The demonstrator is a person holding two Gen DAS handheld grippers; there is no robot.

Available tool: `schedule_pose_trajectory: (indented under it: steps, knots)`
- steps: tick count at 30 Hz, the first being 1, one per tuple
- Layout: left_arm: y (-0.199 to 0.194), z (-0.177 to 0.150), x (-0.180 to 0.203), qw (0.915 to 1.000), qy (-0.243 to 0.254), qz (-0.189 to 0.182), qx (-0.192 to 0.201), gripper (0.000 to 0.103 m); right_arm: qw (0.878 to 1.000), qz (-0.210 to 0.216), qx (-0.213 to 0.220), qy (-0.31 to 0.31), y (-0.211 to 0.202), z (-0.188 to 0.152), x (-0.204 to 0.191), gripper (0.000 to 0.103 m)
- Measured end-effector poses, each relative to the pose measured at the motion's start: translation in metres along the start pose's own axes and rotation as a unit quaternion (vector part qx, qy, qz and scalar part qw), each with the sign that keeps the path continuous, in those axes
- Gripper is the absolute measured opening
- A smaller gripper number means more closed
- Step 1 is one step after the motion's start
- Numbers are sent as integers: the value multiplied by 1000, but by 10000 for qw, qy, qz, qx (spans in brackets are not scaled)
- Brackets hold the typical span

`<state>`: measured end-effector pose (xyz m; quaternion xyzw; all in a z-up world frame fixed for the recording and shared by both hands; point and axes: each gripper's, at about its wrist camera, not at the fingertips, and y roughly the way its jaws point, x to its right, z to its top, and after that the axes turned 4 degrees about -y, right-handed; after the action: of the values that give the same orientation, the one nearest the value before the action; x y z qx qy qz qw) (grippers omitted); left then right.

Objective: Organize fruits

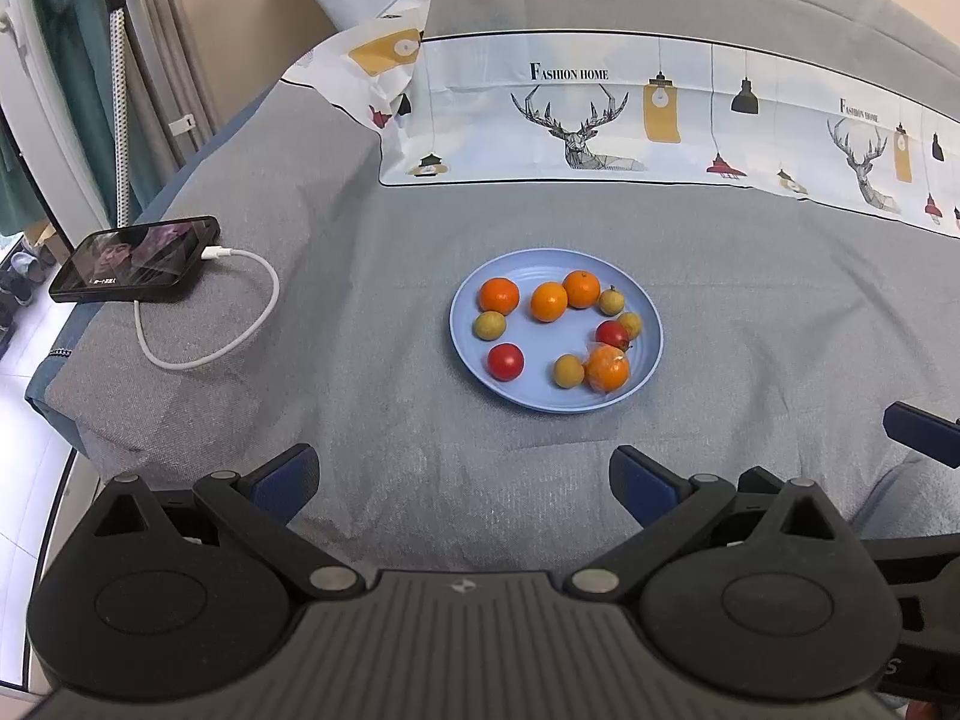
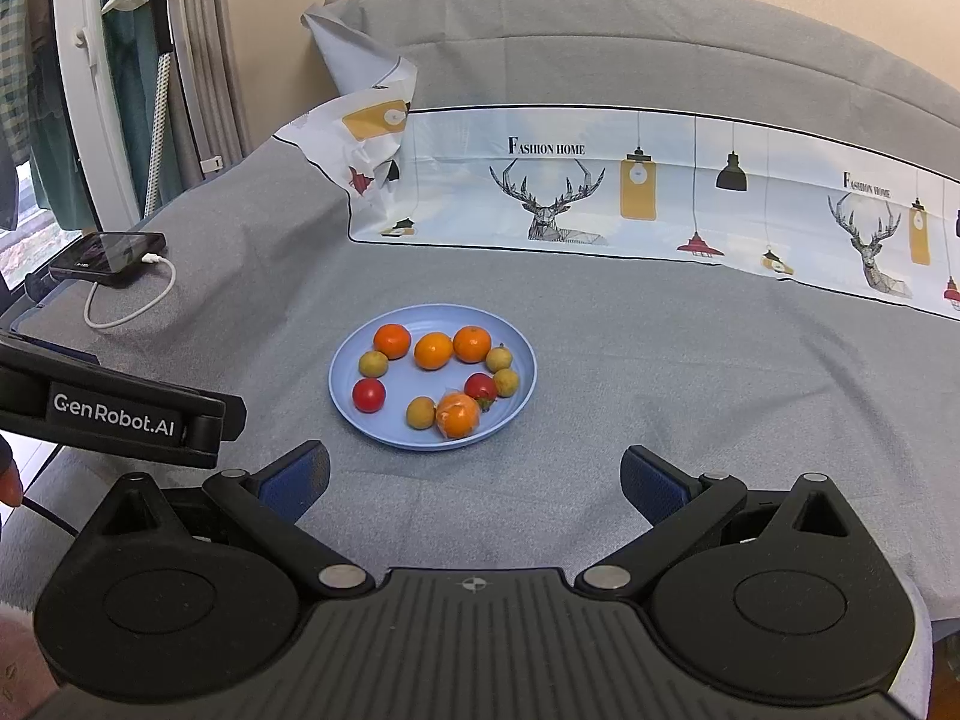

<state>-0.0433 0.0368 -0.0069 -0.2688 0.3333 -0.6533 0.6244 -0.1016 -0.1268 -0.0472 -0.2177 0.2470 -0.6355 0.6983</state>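
A blue plate (image 1: 651, 354) sits on the grey bedspread and also shows in the right wrist view (image 2: 342, 396). It holds several oranges (image 1: 548, 301), two red tomatoes (image 1: 504, 361) and several small yellow-green fruits (image 1: 489, 325). One orange (image 1: 607, 367) at the plate's near right is wrapped in clear plastic, as the right wrist view (image 2: 458, 415) shows. My left gripper (image 1: 465, 477) is open and empty, short of the plate. My right gripper (image 2: 474, 477) is open and empty, also short of the plate, to the right of the left one.
A phone (image 1: 135, 259) on a white charging cable (image 1: 252, 324) lies at the bed's left edge. A printed deer-pattern cloth (image 1: 600, 120) lies across the bed behind the plate. Grey pillows (image 2: 600, 42) stand at the back. The left gripper's body (image 2: 114, 408) shows at left.
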Motion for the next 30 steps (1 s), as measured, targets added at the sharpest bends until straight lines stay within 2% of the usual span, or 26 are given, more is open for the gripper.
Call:
schedule_pose_trajectory:
  steps: [30]
  knots:
    - [0,0,2,9997,116,222,79,103,10000,7,-11,-21,1,-1,0,102]
